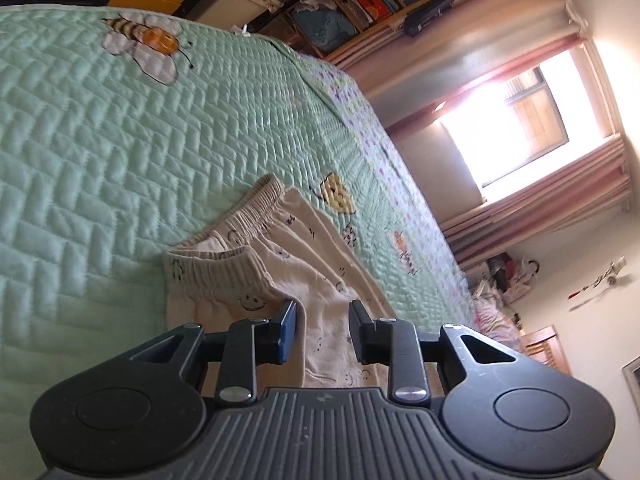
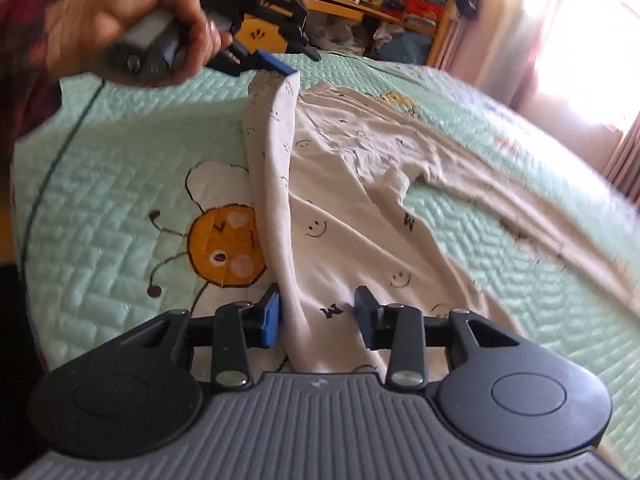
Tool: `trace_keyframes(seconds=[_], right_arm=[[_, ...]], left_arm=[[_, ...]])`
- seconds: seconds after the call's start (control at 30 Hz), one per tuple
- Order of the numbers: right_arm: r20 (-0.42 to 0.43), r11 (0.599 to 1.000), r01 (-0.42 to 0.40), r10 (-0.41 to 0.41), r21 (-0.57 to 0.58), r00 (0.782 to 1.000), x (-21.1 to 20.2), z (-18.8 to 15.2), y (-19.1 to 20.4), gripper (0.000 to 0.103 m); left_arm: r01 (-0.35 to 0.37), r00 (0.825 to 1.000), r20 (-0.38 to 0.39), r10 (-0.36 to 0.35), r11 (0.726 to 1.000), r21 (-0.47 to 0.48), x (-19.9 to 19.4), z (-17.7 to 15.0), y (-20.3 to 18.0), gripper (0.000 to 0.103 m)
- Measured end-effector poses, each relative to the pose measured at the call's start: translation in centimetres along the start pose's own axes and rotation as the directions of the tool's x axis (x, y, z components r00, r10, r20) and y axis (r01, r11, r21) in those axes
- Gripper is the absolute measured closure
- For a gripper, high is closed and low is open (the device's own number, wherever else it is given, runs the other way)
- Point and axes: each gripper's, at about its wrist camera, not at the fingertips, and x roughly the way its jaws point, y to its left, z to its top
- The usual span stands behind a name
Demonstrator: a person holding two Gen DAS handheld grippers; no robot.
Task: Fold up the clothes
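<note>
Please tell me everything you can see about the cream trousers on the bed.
The cream trousers look like soft cotton, printed with small black smiley faces and letters, with a gathered elastic waistband. They lie partly folded and wrinkled on the green quilted bedspread. One long fold is lifted: the left gripper pinches its far end, and it runs between the right gripper jaws.

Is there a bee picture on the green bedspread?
Yes, an orange bee with white wings is stitched on the quilted green bedspread beside the cream trousers.

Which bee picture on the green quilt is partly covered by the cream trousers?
The big orange-faced bee beside the right hand-held gripper; the trousers overlap its edge. The other bee lies uncovered.
</note>
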Motion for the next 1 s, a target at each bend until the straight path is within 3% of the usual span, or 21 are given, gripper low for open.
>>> trace_keyframes(seconds=[0.1, 0.17, 0.27, 0.5, 0.67, 0.73, 0.83, 0.93, 1.0], right_arm=[[0.041, 1.000, -0.021, 0.021, 0.006, 0.999, -0.8, 0.4, 0.6, 0.061], [0.092, 0.990, 0.005, 0.008, -0.144, 0.996, -1.1, 1.2, 2.5, 0.057], [0.134, 0.959, 0.033, 0.005, -0.280, 0.991, 0.0, 2.8, 4.8, 0.055], [0.134, 0.943, 0.090, -0.049, -0.321, 0.990, 4.1, 5.3, 5.8, 0.058], [0.096, 0.947, 0.109, -0.083, -0.303, 0.992, 5.2, 6.0, 4.7, 0.074], [0.087, 0.946, 0.106, -0.083, -0.305, 0.993, 5.3, 5.9, 4.4, 0.089], [0.081, 0.962, 0.079, -0.060, -0.262, 0.995, 5.2, 6.1, 3.5, 0.100], [0.041, 0.995, -0.083, 0.085, -0.051, 0.996, 4.7, 6.7, 1.6, 0.101], [0.039, 0.976, -0.181, 0.177, 0.118, 0.983, 4.5, 6.8, -0.2, 0.101]], left_arm=[[0.008, 1.000, -0.011, -0.008, 1.000, 0.007, 0.4, -0.2, 0.1, 0.073], [0.018, 1.000, -0.015, -0.018, 1.000, 0.005, 0.3, -0.2, 0.2, 0.073], [0.031, 0.999, -0.013, -0.031, 1.000, -0.002, -0.4, -0.1, 0.5, 0.073], [0.062, 0.998, -0.006, -0.062, 0.998, 0.010, -1.5, 0.6, 0.4, 0.073], [0.078, 0.997, -0.016, -0.078, 0.997, 0.017, -1.2, 0.5, 0.2, 0.073], [0.085, 0.996, -0.021, -0.084, 0.996, 0.016, -1.0, 0.3, 0.3, 0.073], [0.098, 0.995, -0.026, -0.098, 0.995, 0.012, -0.9, 0.2, 0.5, 0.070], [0.113, 0.993, -0.024, -0.113, 0.994, 0.006, -1.5, 0.1, 1.0, 0.070], [0.124, 0.992, -0.013, -0.124, 0.992, -0.008, -2.2, 0.1, 1.6, 0.070]])
